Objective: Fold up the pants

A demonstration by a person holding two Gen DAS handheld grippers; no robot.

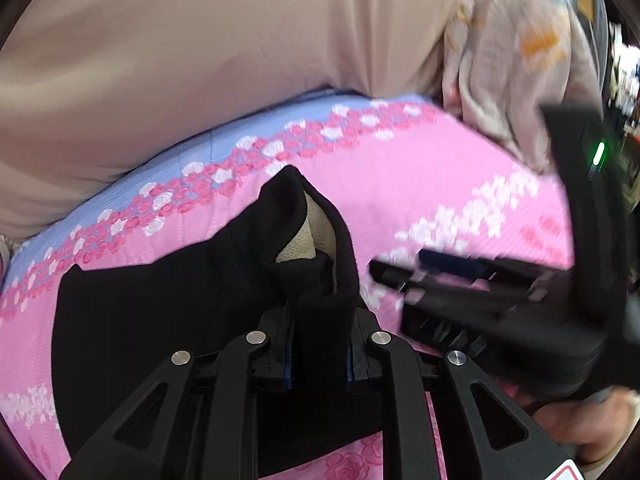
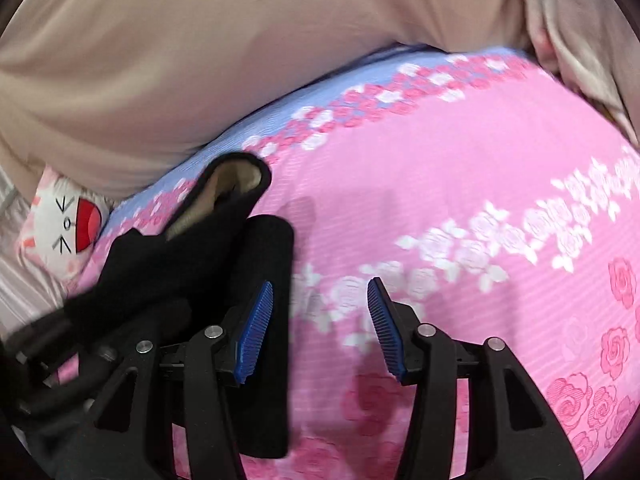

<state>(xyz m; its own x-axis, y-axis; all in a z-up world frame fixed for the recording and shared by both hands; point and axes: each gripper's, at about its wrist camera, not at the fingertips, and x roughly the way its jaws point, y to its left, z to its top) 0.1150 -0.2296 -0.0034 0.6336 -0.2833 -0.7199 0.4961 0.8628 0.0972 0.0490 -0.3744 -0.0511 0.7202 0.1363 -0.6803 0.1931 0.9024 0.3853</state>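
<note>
The left gripper [image 1: 320, 354], angled down, pinches a raised fold of the black fleece-lined pants [image 1: 160, 312] lying on the pink rose-patterned bedsheet [image 1: 420, 184]. The right gripper [image 2: 320, 328], also tilted down, stands spread and empty just right of the pants.

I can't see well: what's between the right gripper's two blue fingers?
Only the pink flowered sheet shows between the right gripper fingers, in the right wrist view.
</note>
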